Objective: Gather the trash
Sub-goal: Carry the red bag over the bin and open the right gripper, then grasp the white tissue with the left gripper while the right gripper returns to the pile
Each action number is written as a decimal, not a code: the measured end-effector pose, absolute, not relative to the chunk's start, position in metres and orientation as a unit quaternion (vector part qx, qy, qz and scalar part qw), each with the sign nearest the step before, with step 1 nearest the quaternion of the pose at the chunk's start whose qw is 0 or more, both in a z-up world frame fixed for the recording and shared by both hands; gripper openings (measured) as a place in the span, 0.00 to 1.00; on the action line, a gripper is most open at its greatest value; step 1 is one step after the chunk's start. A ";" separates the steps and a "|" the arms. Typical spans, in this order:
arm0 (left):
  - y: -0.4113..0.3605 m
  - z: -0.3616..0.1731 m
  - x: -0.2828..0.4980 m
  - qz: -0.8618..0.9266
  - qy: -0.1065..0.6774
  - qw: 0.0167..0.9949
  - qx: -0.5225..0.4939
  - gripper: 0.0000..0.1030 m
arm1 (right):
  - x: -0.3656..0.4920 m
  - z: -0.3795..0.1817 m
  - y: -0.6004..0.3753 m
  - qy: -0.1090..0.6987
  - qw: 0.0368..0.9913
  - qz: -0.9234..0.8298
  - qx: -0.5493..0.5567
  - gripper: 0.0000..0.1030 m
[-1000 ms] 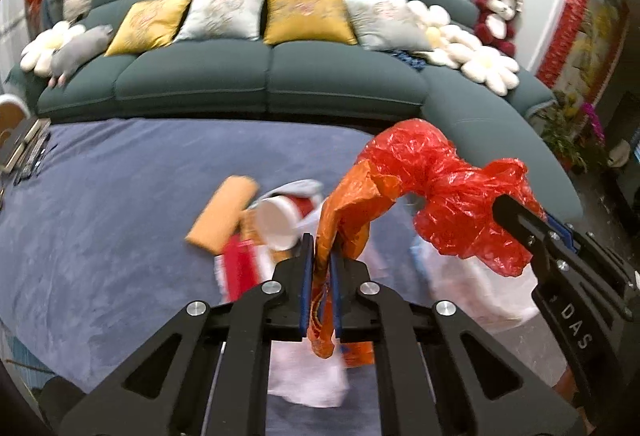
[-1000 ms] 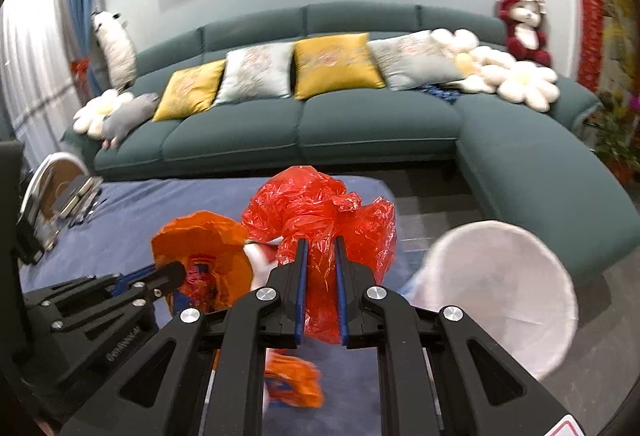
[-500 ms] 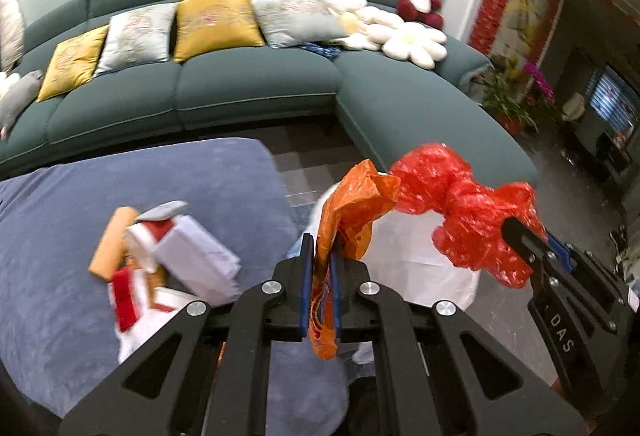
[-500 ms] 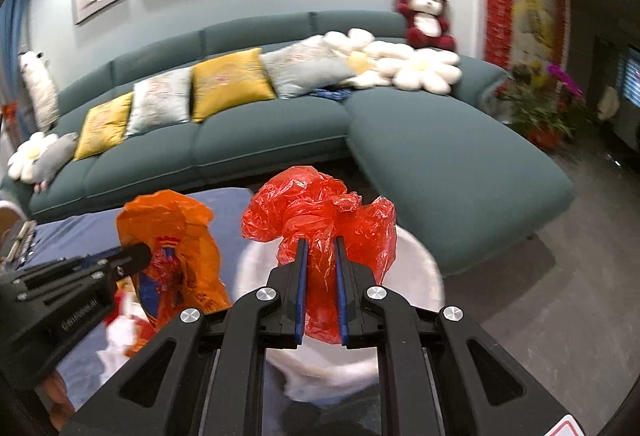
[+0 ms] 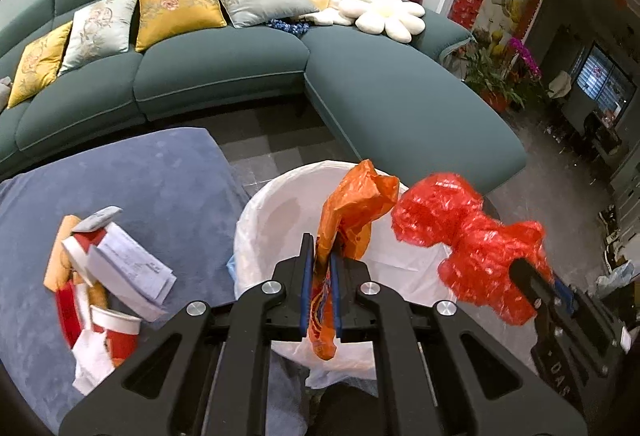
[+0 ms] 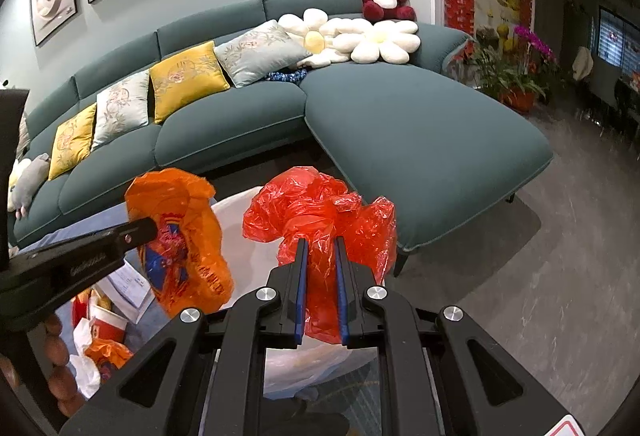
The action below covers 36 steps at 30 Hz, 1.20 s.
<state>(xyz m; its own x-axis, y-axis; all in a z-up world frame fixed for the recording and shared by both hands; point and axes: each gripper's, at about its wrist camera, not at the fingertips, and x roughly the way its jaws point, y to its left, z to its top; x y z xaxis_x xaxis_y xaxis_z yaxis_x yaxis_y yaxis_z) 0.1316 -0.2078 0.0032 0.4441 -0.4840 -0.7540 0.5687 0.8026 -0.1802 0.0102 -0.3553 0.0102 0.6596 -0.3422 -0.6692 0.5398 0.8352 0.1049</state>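
Left wrist: tongs pinching orange bag

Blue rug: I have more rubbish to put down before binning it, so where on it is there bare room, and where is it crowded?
The blue rug is bare between the trash pile and the sofa, and along its left side. It is crowded at the pile beside the white-lined bin, above which both grippers hold bags.

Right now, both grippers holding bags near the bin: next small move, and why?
Probably open the left gripper: its crumpled orange plastic bag hangs over the white-lined trash bin. The right gripper with the crumpled red plastic bag looks nearer the bin's edge, so it follows.
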 end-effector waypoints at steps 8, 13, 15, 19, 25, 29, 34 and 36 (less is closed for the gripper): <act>-0.207 0.003 0.134 -0.290 0.412 0.863 0.046 0.54 | 0.020 0.002 -0.355 0.336 0.897 -0.238 0.159 0.16; -0.195 -0.002 0.138 -0.280 0.421 0.862 0.040 0.55 | 0.029 0.004 -0.346 0.334 0.902 -0.226 0.154 0.16; -0.188 -0.002 0.141 -0.274 0.425 0.862 0.036 0.57 | 0.032 0.005 -0.341 0.334 0.904 -0.221 0.151 0.17; -0.174 -0.001 0.141 -0.262 0.425 0.866 0.030 0.59 | 0.031 0.007 -0.332 0.331 0.907 -0.216 0.147 0.23; -0.149 -0.001 0.138 -0.246 0.430 0.869 0.020 0.60 | 0.030 0.014 -0.318 0.328 0.911 -0.209 0.138 0.30; -0.130 -0.002 0.136 -0.236 0.433 0.870 0.015 0.62 | 0.030 0.018 -0.304 0.329 0.913 -0.203 0.130 0.34; -0.093 -0.003 0.133 -0.213 0.437 0.874 0.003 0.70 | 0.031 0.024 -0.280 0.330 0.918 -0.187 0.119 0.36; -0.077 -0.005 0.132 -0.200 0.439 0.876 -0.002 0.72 | 0.032 0.025 -0.268 0.331 0.919 -0.179 0.113 0.37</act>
<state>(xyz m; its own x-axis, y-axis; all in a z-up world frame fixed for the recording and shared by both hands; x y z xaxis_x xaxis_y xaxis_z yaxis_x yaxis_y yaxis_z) 0.1316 -0.0774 -0.0048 0.5352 -0.3531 -0.7674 0.3489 0.9197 -0.1798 0.0316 -0.2676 0.0255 0.7159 -0.2548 -0.6500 0.4046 0.9102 0.0888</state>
